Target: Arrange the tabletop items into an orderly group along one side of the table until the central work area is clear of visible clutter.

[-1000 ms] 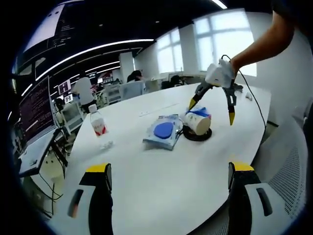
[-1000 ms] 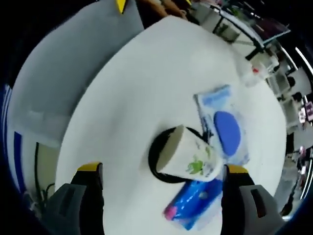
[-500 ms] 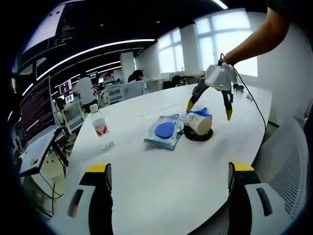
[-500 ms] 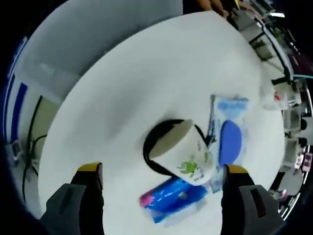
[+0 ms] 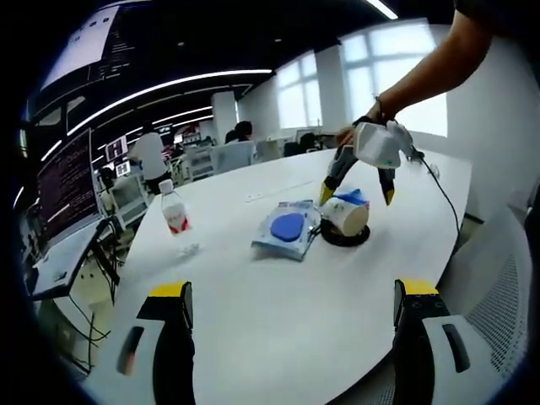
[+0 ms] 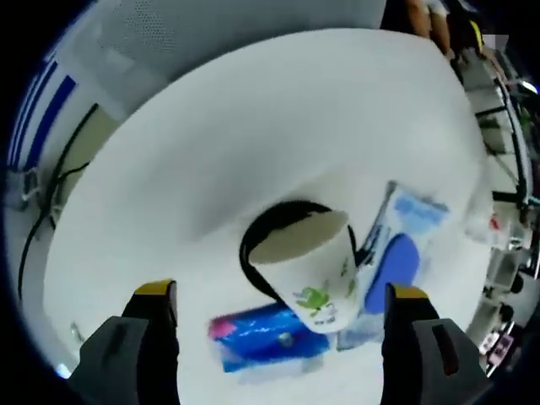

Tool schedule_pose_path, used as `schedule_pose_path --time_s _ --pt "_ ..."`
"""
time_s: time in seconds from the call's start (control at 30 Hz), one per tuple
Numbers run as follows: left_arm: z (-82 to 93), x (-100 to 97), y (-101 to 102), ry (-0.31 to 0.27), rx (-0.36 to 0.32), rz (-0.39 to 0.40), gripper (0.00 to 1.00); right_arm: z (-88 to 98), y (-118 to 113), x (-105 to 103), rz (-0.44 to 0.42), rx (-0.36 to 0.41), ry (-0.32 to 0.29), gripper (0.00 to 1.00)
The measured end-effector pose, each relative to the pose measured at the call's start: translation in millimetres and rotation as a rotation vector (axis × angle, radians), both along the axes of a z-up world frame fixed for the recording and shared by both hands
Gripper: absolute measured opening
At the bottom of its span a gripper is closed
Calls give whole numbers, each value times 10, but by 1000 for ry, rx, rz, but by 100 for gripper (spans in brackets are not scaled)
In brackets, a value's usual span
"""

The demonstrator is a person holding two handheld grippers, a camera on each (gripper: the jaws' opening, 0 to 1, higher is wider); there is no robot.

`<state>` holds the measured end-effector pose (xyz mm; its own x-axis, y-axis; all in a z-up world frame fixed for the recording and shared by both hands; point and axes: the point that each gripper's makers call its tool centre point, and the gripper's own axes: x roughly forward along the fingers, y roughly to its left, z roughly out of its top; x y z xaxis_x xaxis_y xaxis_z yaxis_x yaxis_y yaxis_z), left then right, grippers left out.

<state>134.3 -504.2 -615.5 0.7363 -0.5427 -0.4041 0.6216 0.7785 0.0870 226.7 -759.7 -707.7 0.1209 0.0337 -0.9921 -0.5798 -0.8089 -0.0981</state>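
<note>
Wide bare stretch of white table (image 5: 278, 312) is seen ahead of the left gripper (image 5: 287, 316), jaws spread wide, nothing held; table edge curves off at right beside a mesh chair (image 5: 498, 287). Clutter is grouped mid-table: paper cup (image 5: 346, 215) tipped on its side on a black ring (image 5: 344, 239), wipes pack (image 5: 287, 229) just beside, blue packet (image 6: 270, 339) touching the cup, bottle (image 5: 173, 215) well apart. Cup interior can't be made out. Right gripper (image 6: 274, 308) is hung over the cup, jaws wide open, empty.
</note>
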Motion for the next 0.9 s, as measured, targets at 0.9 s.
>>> schedule_pose_path --time_s 0.9 --pt "-2 14 43 -1 1 20 100 -231 27 -30 321 -158 57 97"
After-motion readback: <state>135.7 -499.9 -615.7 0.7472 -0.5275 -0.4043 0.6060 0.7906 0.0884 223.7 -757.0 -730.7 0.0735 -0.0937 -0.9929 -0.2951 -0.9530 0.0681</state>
